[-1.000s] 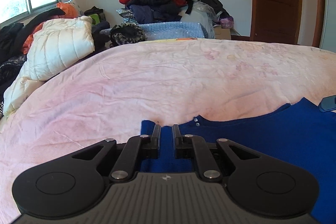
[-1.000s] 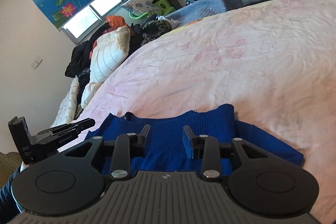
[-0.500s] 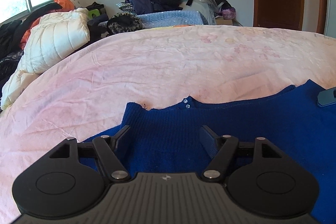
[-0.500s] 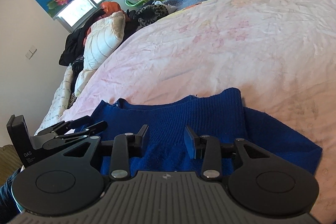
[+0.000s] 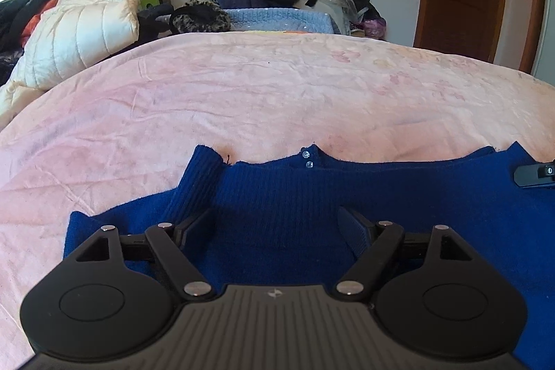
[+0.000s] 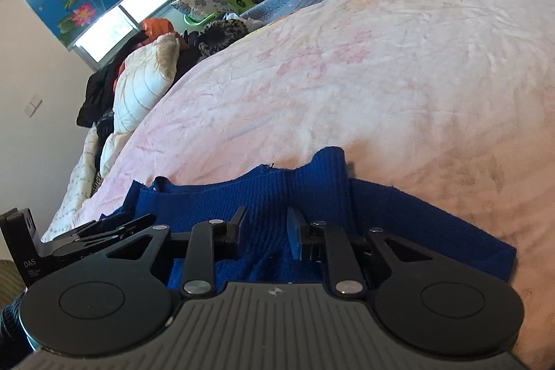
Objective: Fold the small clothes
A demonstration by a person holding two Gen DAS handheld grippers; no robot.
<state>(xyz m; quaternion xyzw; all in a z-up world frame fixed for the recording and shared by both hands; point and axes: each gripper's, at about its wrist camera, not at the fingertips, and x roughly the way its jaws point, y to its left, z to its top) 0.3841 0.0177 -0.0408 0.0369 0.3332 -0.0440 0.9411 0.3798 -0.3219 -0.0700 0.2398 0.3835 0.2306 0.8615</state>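
Grippers hover over a blue sweater (image 5: 277, 203) lying flat at the near edge of a pink bedspread (image 5: 277, 92), sleeves folded inward. Left gripper (image 5: 275, 224) is spread wide and empty; right gripper (image 6: 265, 231) is parted too, grasping nothing. Soft, light ribbed knit looks limp and likely to sag, so a pinch at a folded edge or hem seems best.

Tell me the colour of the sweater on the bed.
Deep blue rib knit; the sweater shows best in the left wrist view.

Black tongs (image 5: 275, 224), silver pivot screws (image 5: 197, 287)
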